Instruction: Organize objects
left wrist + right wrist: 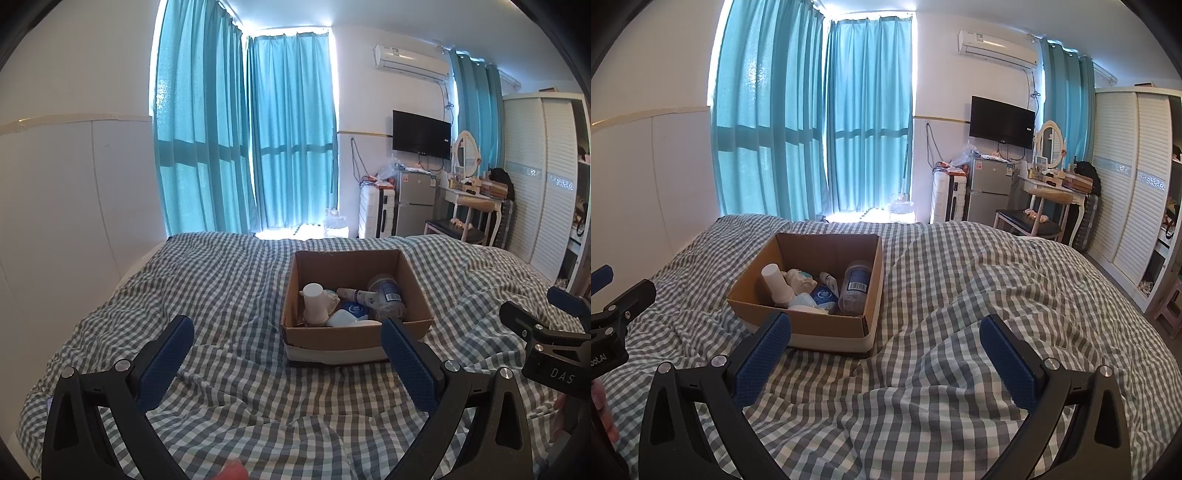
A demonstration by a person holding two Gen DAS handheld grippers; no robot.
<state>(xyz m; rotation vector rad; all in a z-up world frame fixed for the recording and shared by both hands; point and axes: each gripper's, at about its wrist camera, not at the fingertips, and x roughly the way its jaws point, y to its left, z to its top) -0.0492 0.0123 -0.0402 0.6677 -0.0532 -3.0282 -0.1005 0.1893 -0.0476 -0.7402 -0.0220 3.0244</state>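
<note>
On the checked bedcover [229,280] sits an open cardboard box [354,334], its flaps gone or folded away, with a pale band along its base. Inside it lie several toiletries crowded toward the near wall: a white bottle [314,301] standing upright at the left, a clear plastic bottle [386,295] with a barcode label lying tilted at the right, a small tube [356,295] between them, and a blue-and-white container [351,314] in front. In the right wrist view the same box [798,325] lies left of centre, the barcode bottle [855,291] leaning against its right wall.

The left gripper [288,350] hangs low over the cover just before the box, its blue-padded fingers [166,354] spread wide and holding nothing; the right-hand pad overlaps the box's near right corner in that view. The right gripper [884,352] hovers beside the box to its right, its fingers [1008,358] likewise spread wide and empty.

Beyond the bed hang teal curtains [251,140]. Further right are a wall television [421,134], an air conditioner [412,61], a small fridge [413,199], a dressing table [472,195] with an oval mirror, and a white wardrobe [543,177].
</note>
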